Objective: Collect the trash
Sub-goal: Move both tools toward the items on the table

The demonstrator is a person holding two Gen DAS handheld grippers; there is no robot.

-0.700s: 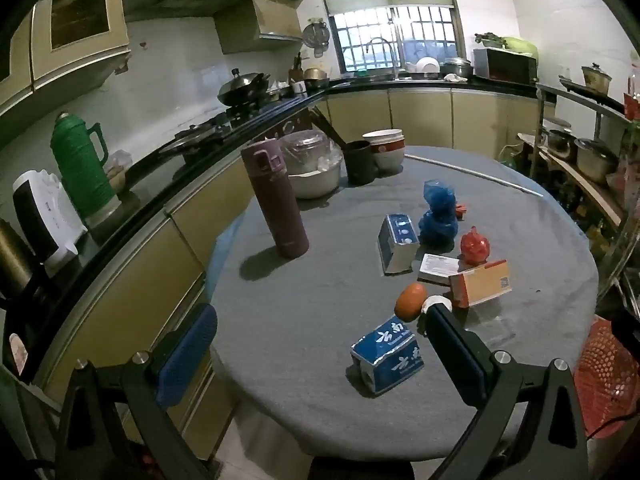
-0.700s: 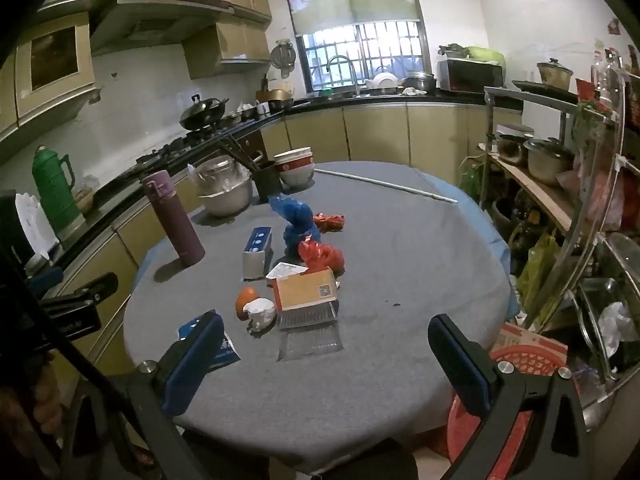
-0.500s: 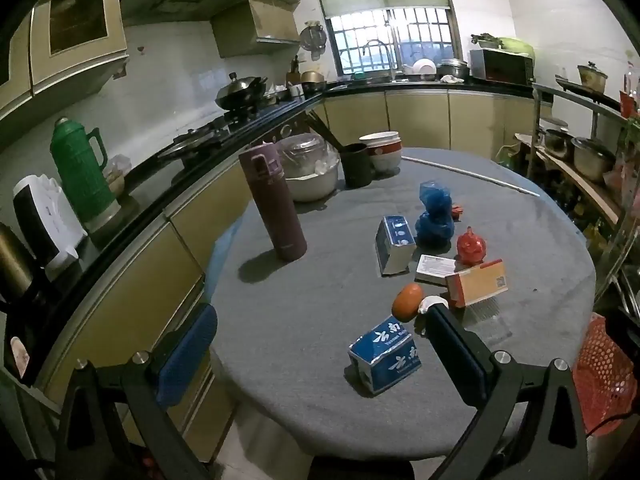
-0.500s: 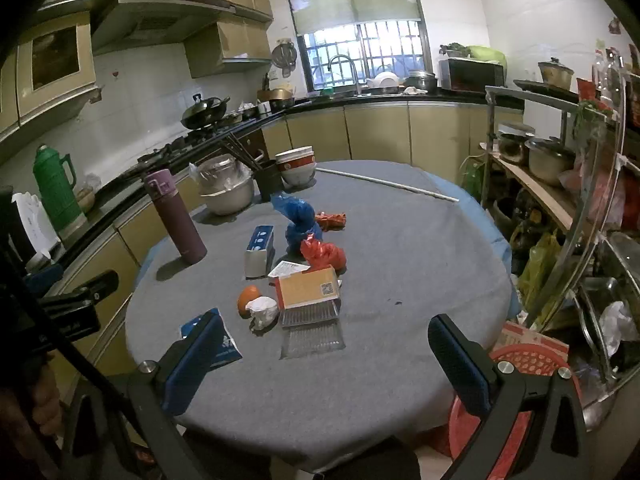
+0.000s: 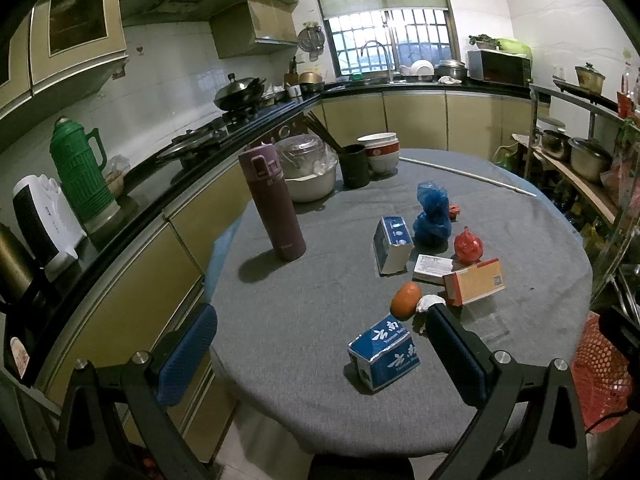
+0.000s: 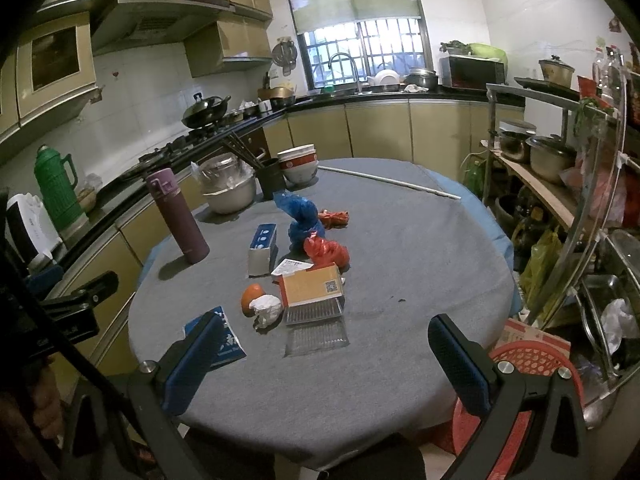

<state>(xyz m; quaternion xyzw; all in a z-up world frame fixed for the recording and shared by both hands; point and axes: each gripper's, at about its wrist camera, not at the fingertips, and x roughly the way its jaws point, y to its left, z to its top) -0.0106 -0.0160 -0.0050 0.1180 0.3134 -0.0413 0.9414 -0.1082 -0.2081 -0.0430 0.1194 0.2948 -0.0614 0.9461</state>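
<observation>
Both grippers hover at counter (image 6: 400, 248) edge, fingers apart, holding nothing: left gripper (image 5: 320, 356), right gripper (image 6: 326, 364). Trash clustered mid-counter: blue carton (image 5: 384, 354) nearest left gripper, orange box (image 6: 312, 288) at 12 o'clock from right gripper. Red basket (image 6: 532, 360) at 4 o'clock, off the counter.

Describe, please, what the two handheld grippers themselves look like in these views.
Both look alike: the left gripper and right gripper each have black angular frames with silver bolt heads, and two fingers faced with blue textured pads. In the right wrist view, the left gripper's black body appears at the left edge, with part of a bare hand below it.
</observation>
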